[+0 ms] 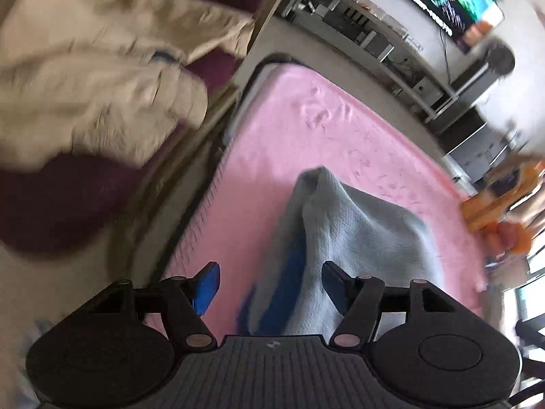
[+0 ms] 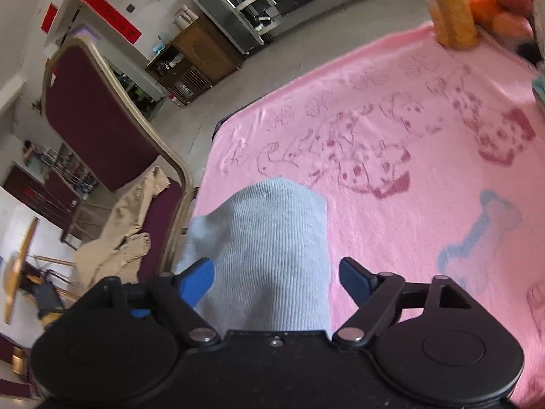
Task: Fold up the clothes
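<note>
A light blue knitted garment (image 1: 357, 231) lies bunched on the pink blanket (image 1: 306, 129) that covers the table. In the left wrist view it rises to a peak, with a darker blue strip at its near left edge. My left gripper (image 1: 270, 283) stands open over the garment's near end; its right finger (image 1: 335, 283) overlaps the cloth and the left one is clear of it. In the right wrist view the garment (image 2: 269, 238) reaches back between the jaws of my right gripper (image 2: 274, 279), which is open with a gap beside its right finger (image 2: 354, 279).
A maroon chair (image 2: 95, 119) stands left of the table with beige clothes (image 2: 126, 221) heaped on its seat, also blurred in the left view as beige clothes (image 1: 85, 102). A yellow box (image 2: 453, 10) and fruit (image 2: 504, 6) sit at the blanket's (image 2: 408, 238) far right corner.
</note>
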Demonstrator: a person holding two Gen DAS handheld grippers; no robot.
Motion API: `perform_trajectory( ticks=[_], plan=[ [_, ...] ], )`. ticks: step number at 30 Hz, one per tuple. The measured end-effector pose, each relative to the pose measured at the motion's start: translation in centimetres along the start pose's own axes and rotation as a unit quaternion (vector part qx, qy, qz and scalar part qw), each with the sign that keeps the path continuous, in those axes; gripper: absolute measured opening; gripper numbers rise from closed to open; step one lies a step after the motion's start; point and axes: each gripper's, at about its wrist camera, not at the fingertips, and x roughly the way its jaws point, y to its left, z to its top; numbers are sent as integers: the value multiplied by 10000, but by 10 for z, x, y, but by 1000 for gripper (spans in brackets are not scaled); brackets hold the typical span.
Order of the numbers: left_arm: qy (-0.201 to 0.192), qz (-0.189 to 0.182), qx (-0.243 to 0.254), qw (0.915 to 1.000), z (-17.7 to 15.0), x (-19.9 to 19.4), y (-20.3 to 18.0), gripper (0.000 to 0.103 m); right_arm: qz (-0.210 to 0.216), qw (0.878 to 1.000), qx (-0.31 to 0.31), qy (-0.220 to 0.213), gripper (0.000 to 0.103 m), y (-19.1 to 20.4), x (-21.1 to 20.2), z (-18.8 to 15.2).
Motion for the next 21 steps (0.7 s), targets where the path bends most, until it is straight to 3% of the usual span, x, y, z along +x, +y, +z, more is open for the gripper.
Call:
perform_trajectory(
  ticks=[4, 12, 16, 21],
  plan=[
    [400, -566, -618, 9957, -5, 8, 11, 75, 164, 9984, 480, 244, 85, -23, 8, -6],
    [1052, -281, -947, 9895, -9, 41, 11, 77, 266, 9940, 878, 601, 91, -44, 36, -20],
    [1120, -264, -911, 9892, -7, 46, 10, 79, 339, 9918, 1051, 637, 94, -53, 48, -20],
    [1043, -438, -1203, 9863, -5, 47, 18, 81, 664, 9867, 1302, 707, 99, -66, 68, -18]
  ],
)
